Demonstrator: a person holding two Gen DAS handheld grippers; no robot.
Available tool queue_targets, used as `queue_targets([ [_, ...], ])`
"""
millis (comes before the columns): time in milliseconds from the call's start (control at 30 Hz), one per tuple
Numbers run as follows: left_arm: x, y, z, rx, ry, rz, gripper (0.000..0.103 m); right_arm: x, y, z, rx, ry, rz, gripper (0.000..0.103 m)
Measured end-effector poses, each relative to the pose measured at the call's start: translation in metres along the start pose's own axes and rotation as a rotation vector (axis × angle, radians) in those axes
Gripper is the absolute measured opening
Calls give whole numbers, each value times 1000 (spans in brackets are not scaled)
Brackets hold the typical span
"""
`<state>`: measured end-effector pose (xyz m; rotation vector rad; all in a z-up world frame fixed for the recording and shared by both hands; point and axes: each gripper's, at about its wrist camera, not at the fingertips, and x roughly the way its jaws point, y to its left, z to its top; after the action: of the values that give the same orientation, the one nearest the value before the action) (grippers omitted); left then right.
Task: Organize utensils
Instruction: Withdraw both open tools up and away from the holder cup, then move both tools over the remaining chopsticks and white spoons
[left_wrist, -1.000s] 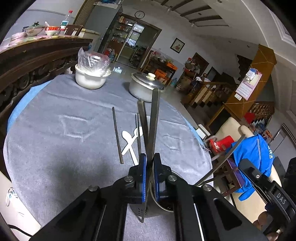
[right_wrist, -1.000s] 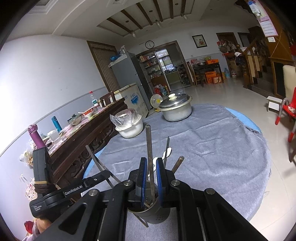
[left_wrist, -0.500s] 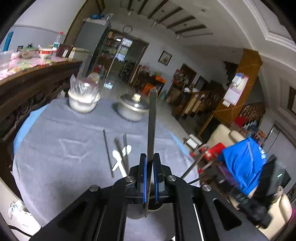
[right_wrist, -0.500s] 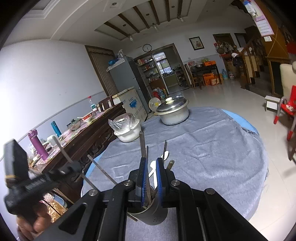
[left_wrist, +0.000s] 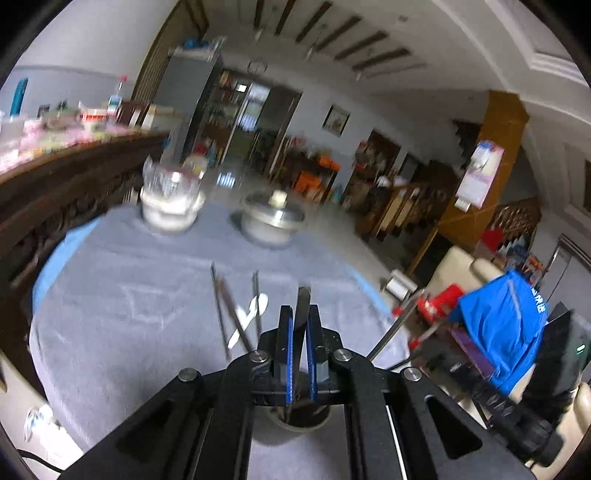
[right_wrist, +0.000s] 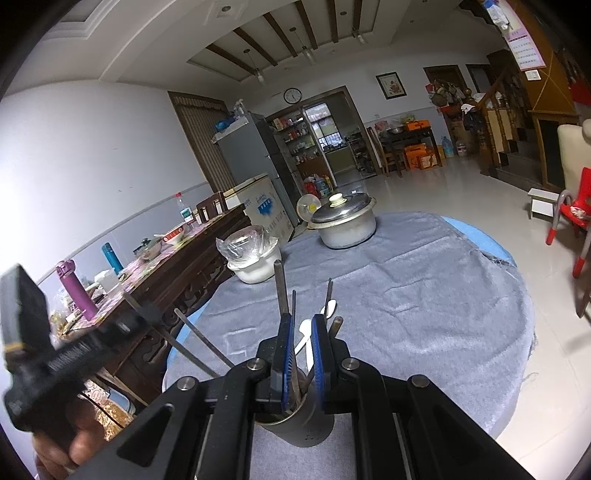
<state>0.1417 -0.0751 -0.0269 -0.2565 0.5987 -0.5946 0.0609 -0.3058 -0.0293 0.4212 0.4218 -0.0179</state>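
A dark metal utensil holder (right_wrist: 303, 417) stands at the near edge of the grey cloth, right under both grippers; it also shows in the left wrist view (left_wrist: 299, 417). Several chopsticks stand in it. My left gripper (left_wrist: 299, 325) has a narrow gap, with a flat metal utensil (left_wrist: 303, 302) dropping between its pads into the holder. My right gripper (right_wrist: 303, 332) is slightly open over the holder; a metal chopstick (right_wrist: 281, 288) leans by its left pad. Loose chopsticks (left_wrist: 218, 299) and a white spoon (left_wrist: 251, 314) lie on the cloth ahead.
A round table (right_wrist: 424, 280) under grey cloth carries a lidded steel pot (right_wrist: 343, 221) and a white bowl with plastic wrap (right_wrist: 253, 258) at the far side. A dark wooden sideboard (right_wrist: 177, 269) stands left. Red chair (right_wrist: 572, 210) and floor lie to the right.
The tall utensil in my left gripper has slid down into the holder, leaving a short tip showing. My right gripper's pads have parted. The left view has swung and blurred.
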Motion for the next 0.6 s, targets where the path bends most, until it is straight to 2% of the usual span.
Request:
queue_targets([
  [67,5,9,-3,-30,37,5,7,-1,-1,1,6,-2,3,11],
  [200,-8,15,3,-20,-2,18,8,-5,-8,4,30,-31,2,11],
  [267,-18,17,8,-2,-40,28,17,-7,-13,6,48,-50,1,12],
  [367,-31,23,15,5,-93,43,28,-13,-22,10,76,-86,-18,19],
  [467,-40,37,20,0,-132,83,37,-19,-35,15,93,-118,-62,19],
  [600,-39,63,23,-49,-129,137,39,-25,-60,21,137,-133,-119,19],
])
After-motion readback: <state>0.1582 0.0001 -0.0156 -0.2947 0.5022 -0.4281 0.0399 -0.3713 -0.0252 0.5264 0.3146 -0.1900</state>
